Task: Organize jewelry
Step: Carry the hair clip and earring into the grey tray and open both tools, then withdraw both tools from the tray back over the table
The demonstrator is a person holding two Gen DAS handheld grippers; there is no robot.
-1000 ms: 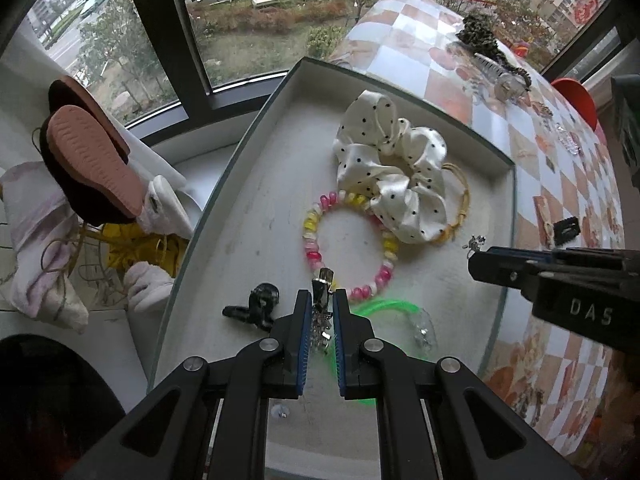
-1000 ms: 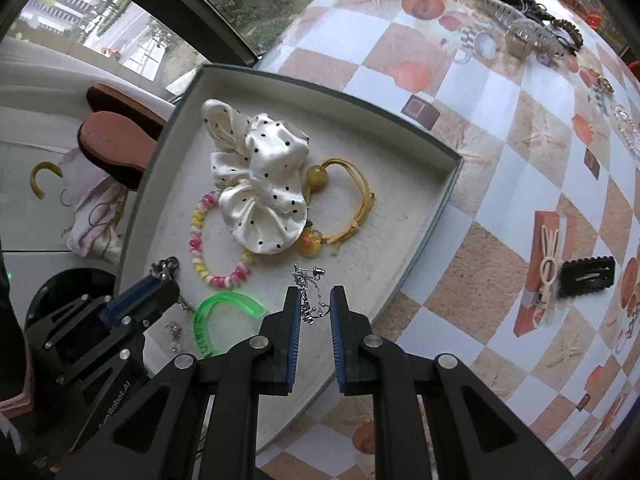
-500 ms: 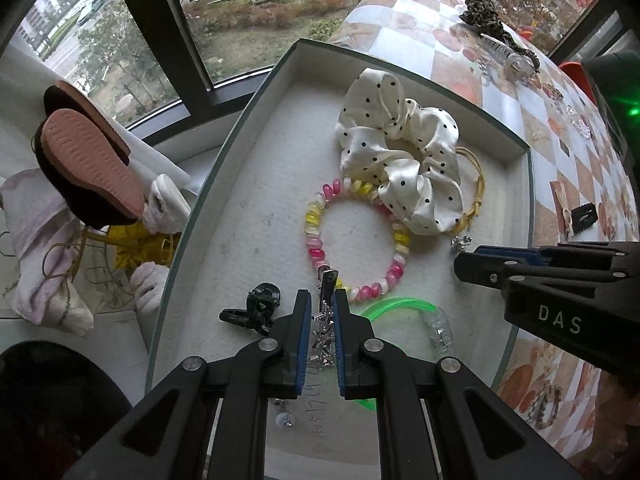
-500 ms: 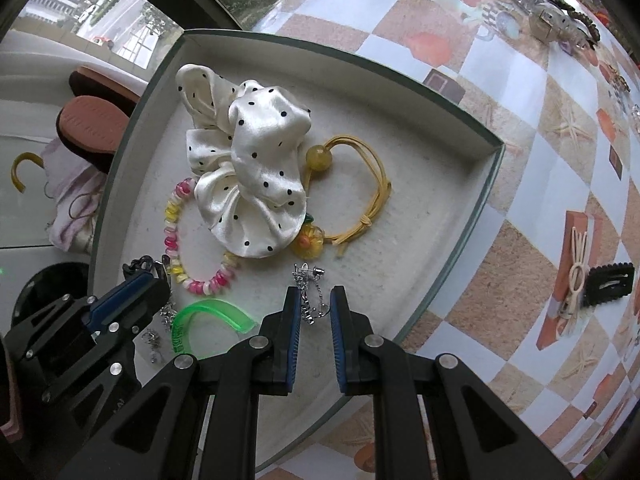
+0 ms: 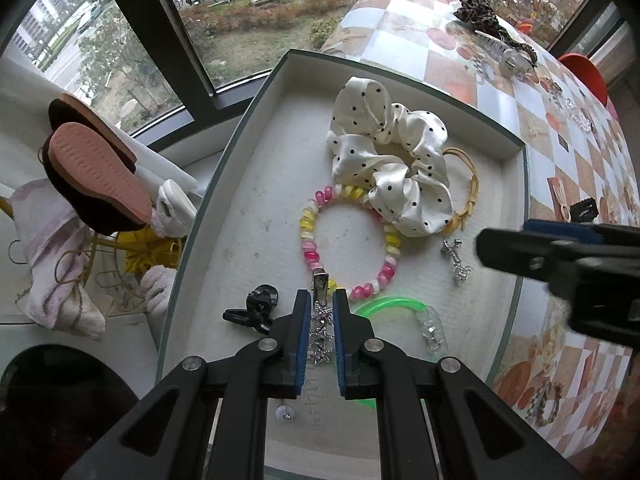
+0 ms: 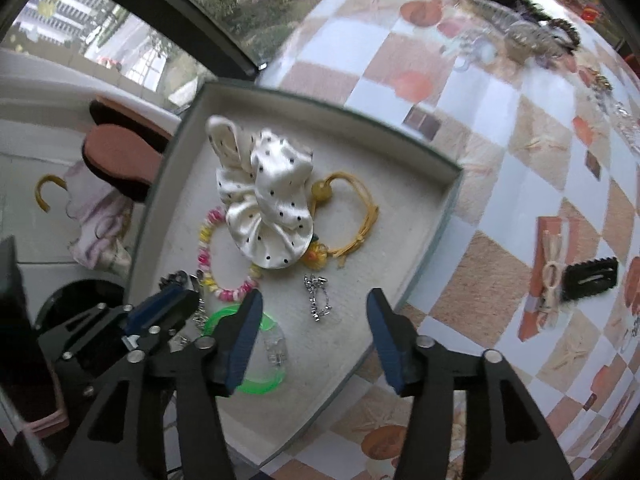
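R gripper (image 6: 314, 316) has just let go: its jaws, nearly closed on a small silver earring a sec ago, are opening now and stand wide, nothing between them. The silver earring (image 6: 317, 298) lies flat on the tray (image 6: 436, 216) lining, just below the yellow hair tie (image 6: 362, 216) and right of the bead bracelet (image 6: 224, 286); fingers sit clear above it, no contact. In the L wrist view the same piece (image 5: 454, 260) shows loose on the lining beside the R gripper's dark tip. So that drop looks done: one more item in the tray, R hand free for the next pick, prob. from the loose bits across the checked bench (image 6: 500, 128).

L gripper (image 5: 320, 312) hasn't changed: jaws almost fully closed, pinching a sparkly silver chain piece (image 5: 319, 332) low over the tray's near end, between the black clip (image 5: 256, 306) and the green bangle (image 5: 390, 306). Its metal clasp pokes out above the tips, next to the bracelet. Still to be released, I'd judge.

Hard to read:
- R view is motion-blurred, esp. far bench items; can't ID them beyond a black hair clip (image 6: 590, 280) and a pale bow clip on a card.
- Whether L's chain touches the lining or hangs: can't tell, fingers cover it.
- Polka-dot scrunchie (image 5: 390, 164) hides part of bracelet and tie.
- Clear piece by the bangle: too glassy to name.
- Tray's near edge is cut off behind gripper bodies.
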